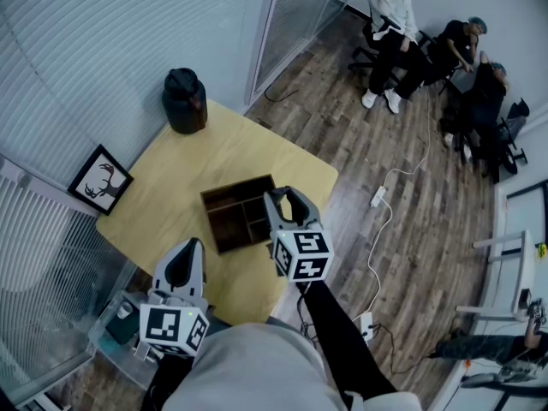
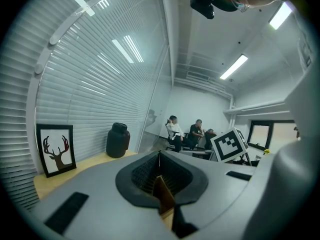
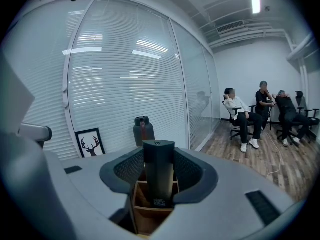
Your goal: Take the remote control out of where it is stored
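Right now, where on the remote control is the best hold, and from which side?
Take the remote control across its long side faces, upper half, coming from above the wooden box. It stands upright with its lower end at the compartments, so the top looks freest. The right hand-held gripper sits on it that way.

Matt dark plastic remote control (image 3: 159, 169), brown wooden organizer box (image 1: 235, 187), smooth pale wooden table (image 1: 214, 157)

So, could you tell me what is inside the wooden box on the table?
A remote control stands upright in one compartment of the wooden box, between the right tongs. Those tongs cover part of the box.
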`<state>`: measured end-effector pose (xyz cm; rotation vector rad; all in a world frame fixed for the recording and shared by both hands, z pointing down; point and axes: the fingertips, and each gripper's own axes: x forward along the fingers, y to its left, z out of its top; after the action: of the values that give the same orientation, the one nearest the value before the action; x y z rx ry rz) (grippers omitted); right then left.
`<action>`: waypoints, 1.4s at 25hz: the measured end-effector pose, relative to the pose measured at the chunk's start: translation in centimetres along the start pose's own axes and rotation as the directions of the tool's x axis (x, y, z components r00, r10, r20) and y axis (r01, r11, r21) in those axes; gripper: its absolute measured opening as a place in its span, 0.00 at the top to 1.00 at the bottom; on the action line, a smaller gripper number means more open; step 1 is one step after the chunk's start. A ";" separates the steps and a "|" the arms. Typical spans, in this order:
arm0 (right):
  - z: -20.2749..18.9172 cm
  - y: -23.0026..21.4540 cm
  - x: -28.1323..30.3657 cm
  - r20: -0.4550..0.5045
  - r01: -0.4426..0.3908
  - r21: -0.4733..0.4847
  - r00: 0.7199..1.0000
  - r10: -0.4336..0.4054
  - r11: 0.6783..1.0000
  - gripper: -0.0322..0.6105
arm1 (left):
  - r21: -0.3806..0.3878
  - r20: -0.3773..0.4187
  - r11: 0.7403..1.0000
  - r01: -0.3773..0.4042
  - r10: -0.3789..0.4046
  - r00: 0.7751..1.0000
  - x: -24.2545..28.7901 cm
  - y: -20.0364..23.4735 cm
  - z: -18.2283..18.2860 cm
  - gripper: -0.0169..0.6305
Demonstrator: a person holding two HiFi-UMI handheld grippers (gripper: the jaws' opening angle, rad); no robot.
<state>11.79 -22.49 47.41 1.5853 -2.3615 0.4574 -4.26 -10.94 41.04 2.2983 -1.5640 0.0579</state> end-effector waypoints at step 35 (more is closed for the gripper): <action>1.7 0.2 -1.4 0.039 0.008 -0.011 0.999 -0.008 1.000 0.66 | 0.004 0.004 1.000 -0.004 0.004 1.000 -0.5 -0.4 0.0 0.96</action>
<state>12.01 -21.93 45.32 1.6126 -2.3807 0.4150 -4.04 -10.38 40.80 2.3004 -1.5717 0.0571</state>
